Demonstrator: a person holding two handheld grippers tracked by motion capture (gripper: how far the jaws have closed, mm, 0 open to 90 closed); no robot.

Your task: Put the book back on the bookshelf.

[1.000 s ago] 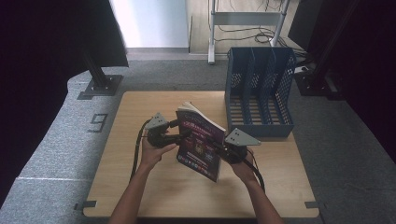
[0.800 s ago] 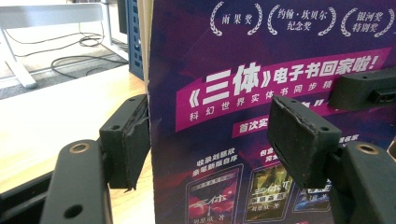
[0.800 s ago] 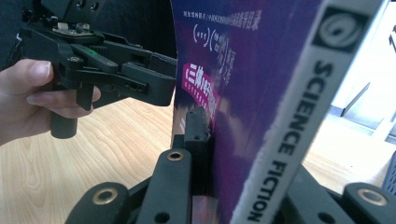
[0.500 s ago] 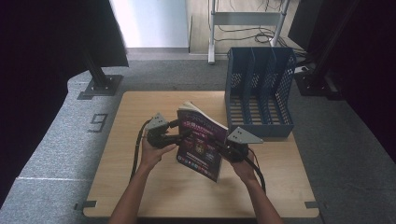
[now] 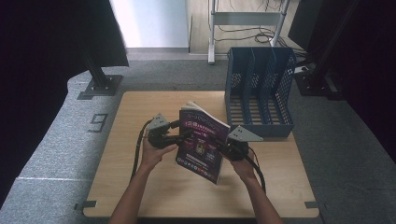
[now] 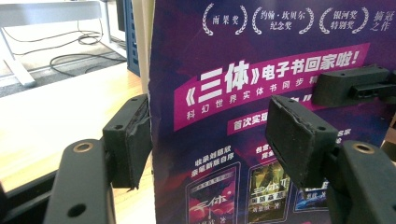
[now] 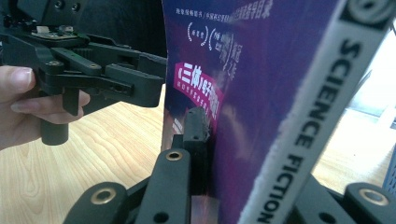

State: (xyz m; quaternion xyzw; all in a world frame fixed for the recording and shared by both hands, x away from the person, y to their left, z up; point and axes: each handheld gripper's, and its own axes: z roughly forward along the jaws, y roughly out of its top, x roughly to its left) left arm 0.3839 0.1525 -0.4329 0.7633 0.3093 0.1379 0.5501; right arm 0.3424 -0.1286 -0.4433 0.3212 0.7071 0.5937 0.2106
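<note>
A purple-covered book stands upright on edge over the middle of the wooden table. My right gripper is shut on its spine side; in the right gripper view one pad presses the cover beside a white spine strip reading SCIENCE FICTION. My left gripper reaches in from the left, open. In the left gripper view its jaws stand wide in front of the cover, the left pad at the book's free edge, neither pad pressing it.
A blue three-slot file rack stands at the table's far right corner, slots open upward. A metal stand foot and cables lie on the grey floor beyond the table. Both forearms come in from the near edge.
</note>
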